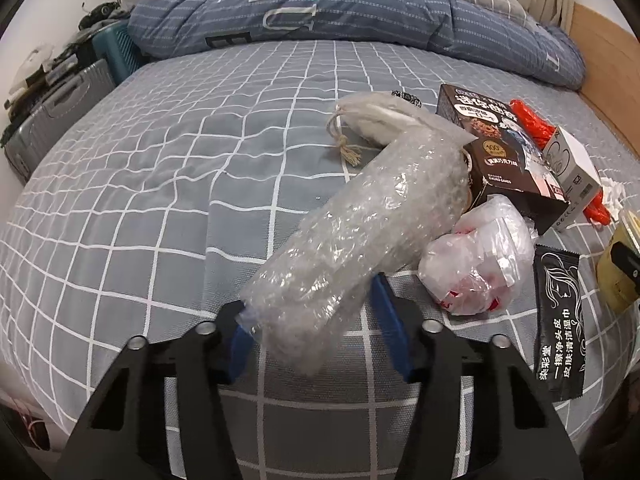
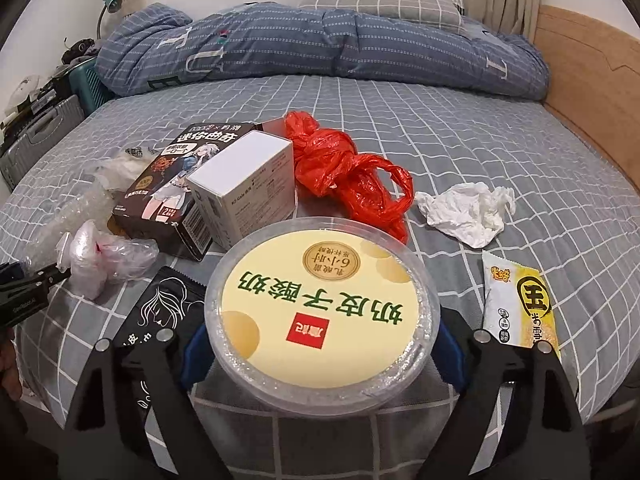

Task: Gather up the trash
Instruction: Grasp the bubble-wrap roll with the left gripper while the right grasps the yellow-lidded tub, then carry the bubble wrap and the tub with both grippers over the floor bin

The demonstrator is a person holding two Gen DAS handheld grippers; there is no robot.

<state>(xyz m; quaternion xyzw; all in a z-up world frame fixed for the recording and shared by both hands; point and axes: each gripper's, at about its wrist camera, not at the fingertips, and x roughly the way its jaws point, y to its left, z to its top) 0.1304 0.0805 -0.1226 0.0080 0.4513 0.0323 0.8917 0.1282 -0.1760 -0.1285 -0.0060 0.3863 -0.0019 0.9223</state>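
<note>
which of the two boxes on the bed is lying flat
The dark brown chocolate box lies flat on its broad face; the white box beside it stands taller, leaning against the brown one's edge.

A round clear-plastic yogurt tub with a pale yellow lid [image 2: 322, 308] sat between the blue pads of the right gripper [image 2: 320, 350], on the grey checked bedsheet [image 2: 480, 120]. Beyond it lay a white cardboard box [image 2: 244, 184], a crumpled red plastic bag [image 2: 348, 172] and a crumpled white tissue [image 2: 468, 208].
</note>
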